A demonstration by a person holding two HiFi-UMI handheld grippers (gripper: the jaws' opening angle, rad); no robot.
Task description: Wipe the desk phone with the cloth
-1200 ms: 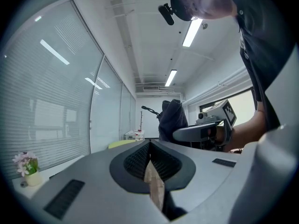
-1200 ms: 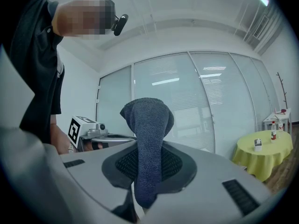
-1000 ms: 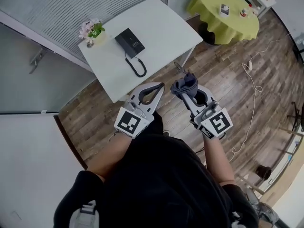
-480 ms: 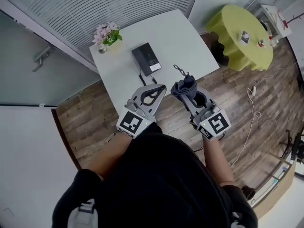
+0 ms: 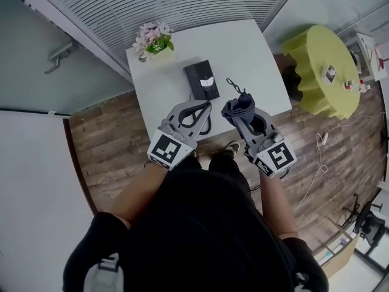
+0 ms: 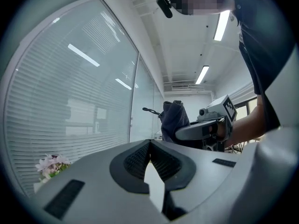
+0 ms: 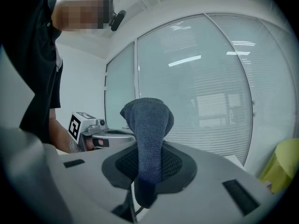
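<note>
A black desk phone [image 5: 202,81] with a coiled cord lies on the white table [image 5: 255,59] in the head view. Both grippers are held up at the table's near edge, short of the phone. My left gripper [image 5: 206,106] is shut, its tips meeting with nothing between them [image 6: 149,143]. My right gripper [image 5: 239,117] is shut on a dark blue-grey cloth [image 5: 237,106], which bunches above the jaws [image 7: 148,122]. In the left gripper view the cloth [image 6: 175,118] and the right gripper [image 6: 205,127] show side by side. Neither gripper view shows the phone.
A pot of pink flowers [image 5: 155,39] stands at the table's far left corner, near a glass wall with blinds [image 5: 176,2]. A round table with a yellow-green cover [image 5: 322,72] stands to the right. A white cable [image 5: 313,163] trails over the wooden floor.
The table and phone have come nearer in the head view, now just beyond the gripper tips. Both grippers keep their pose; the cloth stays held.
</note>
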